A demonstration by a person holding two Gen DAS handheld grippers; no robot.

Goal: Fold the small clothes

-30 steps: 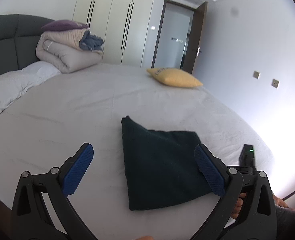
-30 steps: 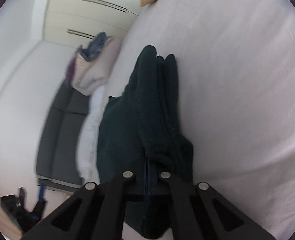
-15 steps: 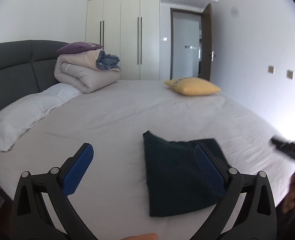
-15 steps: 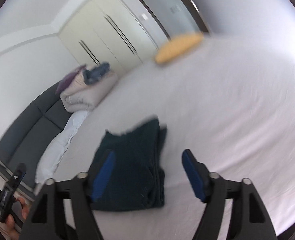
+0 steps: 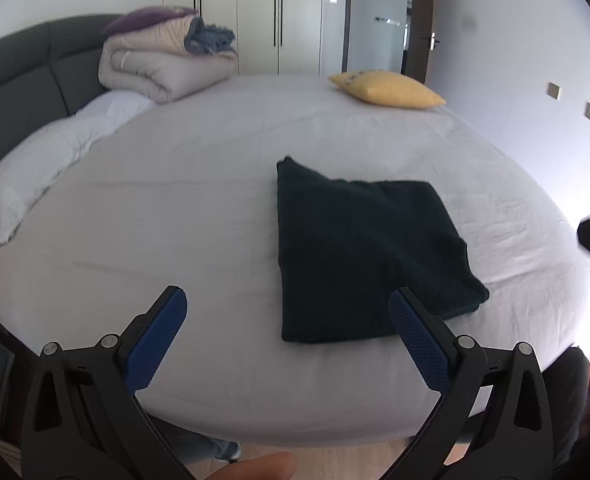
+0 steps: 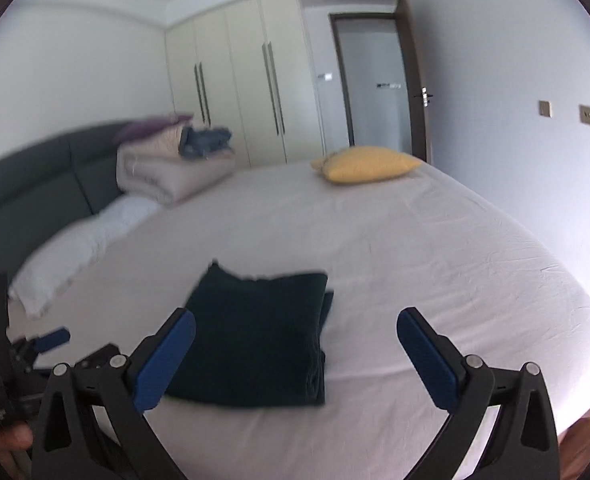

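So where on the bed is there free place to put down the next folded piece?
Bare sheet lies wide between the white pillow and the dark folded cloth. More bare sheet runs from the cloth up to the yellow cushion. It is crowded only by the headboard, where the rolled duvet sits.

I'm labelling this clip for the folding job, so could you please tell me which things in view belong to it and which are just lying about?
Part of the job:
- dark folded garment, lying flat on the bed sheet
- left gripper, open
- right gripper, open, holding nothing

Just lying about:
- yellow cushion
- rolled duvet
- white pillow
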